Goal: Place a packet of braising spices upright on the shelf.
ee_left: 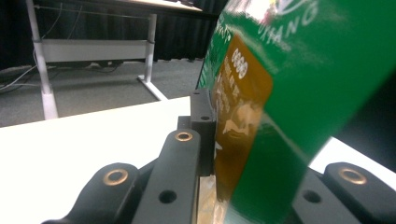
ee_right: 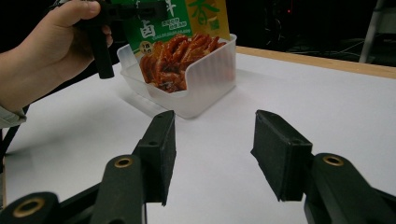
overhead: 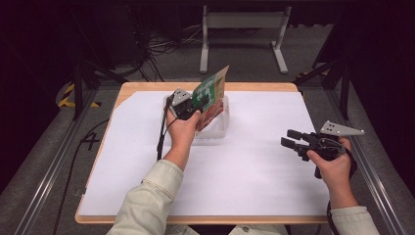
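- Right fingers (ee_right: 212, 154) sit nearest my camera: they stand half apart with nothing between them, low over the bare white tabletop (ee_right: 299, 93), well apart from the work.
- My left fingers (overhead: 195, 104) are clamped narrow on the pouch (overhead: 210, 95); in the left gripper view the black pads pinch its green and orange face (ee_left: 280, 93) close to one edge, and the pouch rises up past the fingertips.
- From the right gripper view, the pouch (ee_right: 180, 42) stands roughly upright with its lower end down inside the clear bin (ee_right: 208, 77), leaning toward the far side. I can't tell whether its bottom edge rests on the bin floor.
- Step in hand, as I judge it: seating the pouch in the bin, left hand (overhead: 183, 129) doing the work while the right hand (overhead: 333, 164) waits at the tabletop's right side.
- Next move, I reckon: ease the left fingers down until the pouch settles against the bin wall, then let the pads part slowly and draw back up and away without snagging the top edge.
- Risk I see: the pouch is taller than the bin, so it may tip over the rim once released; the right fingers could come across to steady the bin or the pouch.
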Tool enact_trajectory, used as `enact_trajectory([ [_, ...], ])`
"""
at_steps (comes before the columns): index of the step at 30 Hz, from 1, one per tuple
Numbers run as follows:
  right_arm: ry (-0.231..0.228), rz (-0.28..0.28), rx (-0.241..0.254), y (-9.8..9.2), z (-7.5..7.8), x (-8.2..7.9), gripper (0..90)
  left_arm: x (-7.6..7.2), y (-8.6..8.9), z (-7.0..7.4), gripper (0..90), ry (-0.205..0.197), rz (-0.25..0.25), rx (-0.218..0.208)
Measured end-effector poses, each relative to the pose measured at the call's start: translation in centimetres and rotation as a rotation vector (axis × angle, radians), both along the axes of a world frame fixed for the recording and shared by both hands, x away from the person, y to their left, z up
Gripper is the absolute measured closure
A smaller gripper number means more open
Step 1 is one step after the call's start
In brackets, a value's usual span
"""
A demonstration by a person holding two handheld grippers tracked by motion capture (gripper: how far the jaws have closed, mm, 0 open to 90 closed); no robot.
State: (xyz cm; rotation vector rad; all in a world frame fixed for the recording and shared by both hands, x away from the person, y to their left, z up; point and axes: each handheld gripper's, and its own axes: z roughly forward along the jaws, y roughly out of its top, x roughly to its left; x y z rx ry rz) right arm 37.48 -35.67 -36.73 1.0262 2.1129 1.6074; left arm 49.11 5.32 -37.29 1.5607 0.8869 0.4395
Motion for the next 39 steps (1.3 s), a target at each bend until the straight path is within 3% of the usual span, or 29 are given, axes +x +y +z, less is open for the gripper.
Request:
enact_trajectory([
  [4,-0.001,0.002,0.0,0.1,0.0,0.0,49.6,0.0,0.1,-0.5,86.9,0.031,0.009,0.036],
  [6,0.001,0.002,-0.001,0.1,0.0,0.0,49.5,0.1,0.1,-0.8,87.1,0.019,0.013,0.013],
  [10,0.001,0.002,-0.001,0.1,0.0,0.1,49.5,0.1,0.0,-0.7,86.9,0.017,0.01,0.024],
  [17,0.002,0.004,-0.002,0.1,0.0,0.1,49.4,0.3,0.1,-0.8,82.7,0.019,0.022,0.006],
  [22,0.002,0.004,-0.004,0.1,-0.1,0.1,49.2,0.5,0.2,-0.8,64.0,0.02,0.027,-0.034],
  [29,0.002,0.002,-0.005,0.2,-0.1,0.2,48.4,0.5,0.1,-0.7,25.9,0.059,0.037,-0.04],
  [33,0.004,0.004,-0.005,0.3,-0.2,0.3,47.9,0.3,0.1,-0.4,18.0,0.041,0.035,-0.02],
  [39,-0.003,0.018,-0.007,0.8,-0.1,1.0,46.7,-0.6,0.7,0.5,14.4,-0.005,0.017,0.017],
])
